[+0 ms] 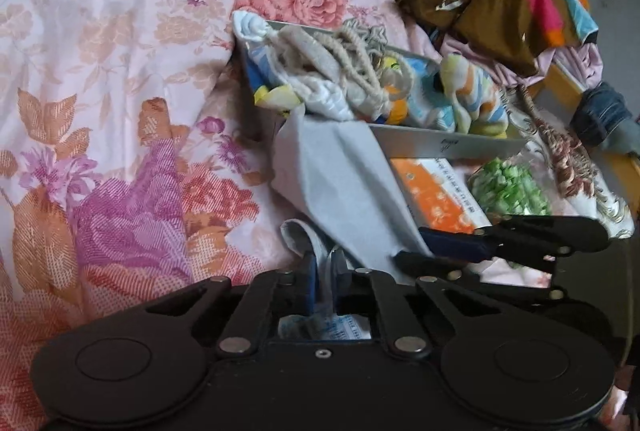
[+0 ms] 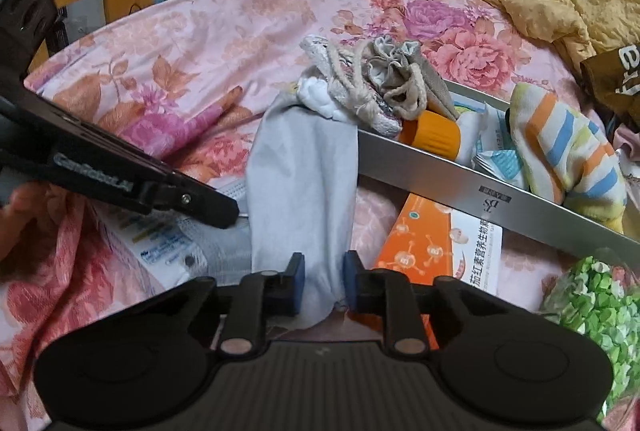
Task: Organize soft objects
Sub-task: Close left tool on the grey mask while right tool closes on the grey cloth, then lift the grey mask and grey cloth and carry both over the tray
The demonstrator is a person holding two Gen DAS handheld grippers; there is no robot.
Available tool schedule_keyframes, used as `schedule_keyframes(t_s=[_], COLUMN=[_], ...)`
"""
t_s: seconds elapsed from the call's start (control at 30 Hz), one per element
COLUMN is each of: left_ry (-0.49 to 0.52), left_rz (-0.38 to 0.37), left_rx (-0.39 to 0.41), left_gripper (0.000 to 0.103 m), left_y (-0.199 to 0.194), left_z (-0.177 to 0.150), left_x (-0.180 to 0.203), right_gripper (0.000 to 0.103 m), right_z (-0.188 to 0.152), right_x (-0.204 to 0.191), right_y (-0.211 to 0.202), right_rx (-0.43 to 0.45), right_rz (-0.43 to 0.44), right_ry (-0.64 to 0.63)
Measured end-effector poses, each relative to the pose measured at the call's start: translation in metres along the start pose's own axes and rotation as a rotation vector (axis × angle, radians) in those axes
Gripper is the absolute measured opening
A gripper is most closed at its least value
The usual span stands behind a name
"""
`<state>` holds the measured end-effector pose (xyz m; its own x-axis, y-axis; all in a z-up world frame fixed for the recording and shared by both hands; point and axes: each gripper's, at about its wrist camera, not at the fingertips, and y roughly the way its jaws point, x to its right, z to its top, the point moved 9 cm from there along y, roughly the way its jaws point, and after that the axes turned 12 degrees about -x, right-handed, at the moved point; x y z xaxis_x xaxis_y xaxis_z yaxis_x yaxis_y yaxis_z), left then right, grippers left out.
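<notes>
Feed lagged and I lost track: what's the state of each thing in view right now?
Left gripper: shut on grey cloth.
Right gripper: shut on grey cloth.
Grey cloth: draped over the box rim, far end inside, near end pinched by both grippers.
Box: open, lying on the quilt, stuffed with soft items.
Striped sock: slumped over the box's right end.
Drawstring pouch: cinched shut, atop the pile.
</notes>
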<state>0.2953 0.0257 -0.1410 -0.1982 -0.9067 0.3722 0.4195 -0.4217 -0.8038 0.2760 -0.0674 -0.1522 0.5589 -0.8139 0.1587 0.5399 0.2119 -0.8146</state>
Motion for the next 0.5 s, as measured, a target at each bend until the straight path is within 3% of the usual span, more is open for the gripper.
schedule_keyframes(t_s=[0.13, 0.5], left_ry=[0.018, 0.133], left_rz=[0.017, 0.109], left_rx=[0.019, 0.119], left_gripper=[0.004, 0.002], left_y=[-0.005, -0.025], left_z=[0.002, 0.006], left_x=[0.002, 0.019], right_gripper=[0.005, 0.003], right_z=[-0.001, 0.01], right_x=[0.002, 0.014], right_y=[-0.009, -0.042], right_rx=[0.03, 0.135], right_rz=[-0.054, -0.248], right_ry=[-0.009, -0.061])
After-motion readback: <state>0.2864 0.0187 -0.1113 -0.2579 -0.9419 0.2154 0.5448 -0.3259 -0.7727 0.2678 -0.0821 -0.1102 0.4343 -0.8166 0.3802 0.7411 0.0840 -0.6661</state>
